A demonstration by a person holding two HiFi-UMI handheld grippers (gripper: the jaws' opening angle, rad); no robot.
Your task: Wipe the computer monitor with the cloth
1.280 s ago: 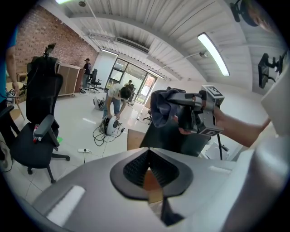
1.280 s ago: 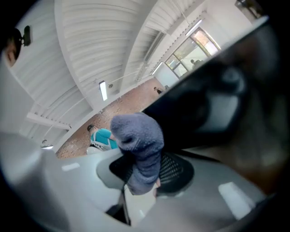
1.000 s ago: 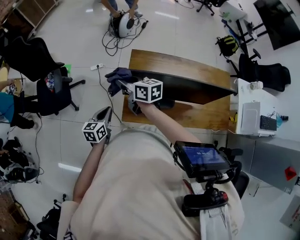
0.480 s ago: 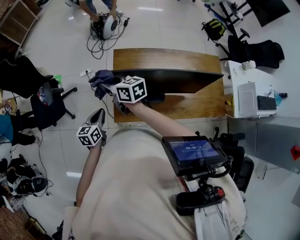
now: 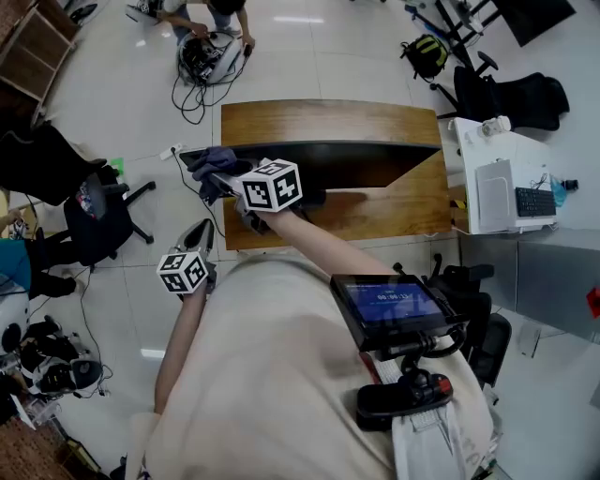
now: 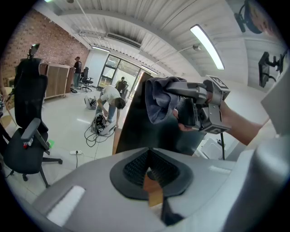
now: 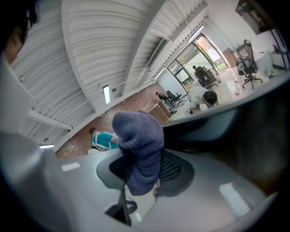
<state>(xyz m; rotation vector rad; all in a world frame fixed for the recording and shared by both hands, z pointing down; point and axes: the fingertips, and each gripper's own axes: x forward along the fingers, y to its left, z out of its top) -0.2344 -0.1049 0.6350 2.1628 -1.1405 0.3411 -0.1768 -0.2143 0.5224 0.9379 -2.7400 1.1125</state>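
One wooden tabletop (image 5: 328,117) carries one dark, curved computer monitor (image 5: 366,161), which stands upright across it. Two grippers are in view. The right gripper (image 5: 223,178) reaches to the monitor's left end, its fingers clamped on the one blue-grey cloth (image 5: 213,159). The cloth bunches up out of the fingers and sits at the monitor's upper left corner. The left gripper (image 5: 202,231) hangs lower, beside the tabletop's left edge and well apart from the monitor. Its fingers (image 6: 136,165) are pressed together with nothing between them. Beyond the tabletop, one person (image 5: 202,11) crouches on the floor over a tangle of cables.
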